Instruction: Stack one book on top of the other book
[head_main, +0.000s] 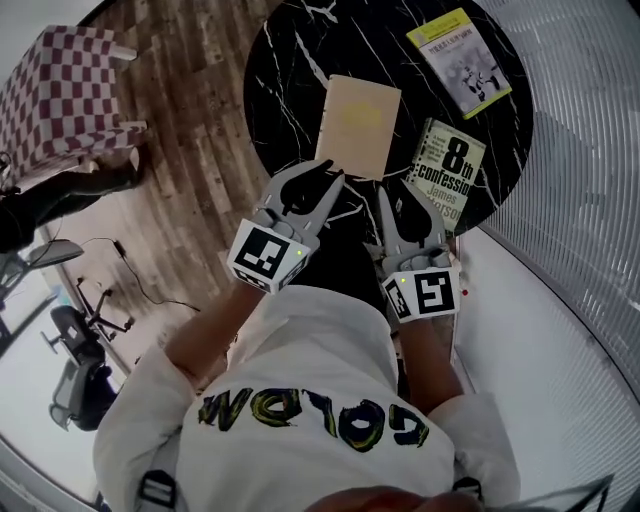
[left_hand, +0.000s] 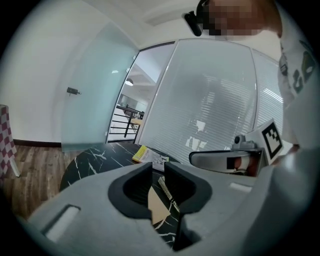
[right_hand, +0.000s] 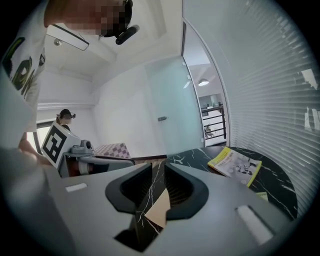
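Note:
A plain tan book lies flat in the middle of the round black marble table. To its right lies a pale green book titled "8th confession", and a yellow book sits at the far right. My left gripper is at the tan book's near left corner, my right gripper at its near right corner. Both jaws stand a narrow gap apart. Through that gap the tan book shows in the left gripper view and its corner in the right gripper view. Nothing is pinched.
A red-and-white checked chair stands on the wood floor at the far left. An office chair is at the lower left. White blinds curve round the table's right side. The yellow book lies ahead to the right.

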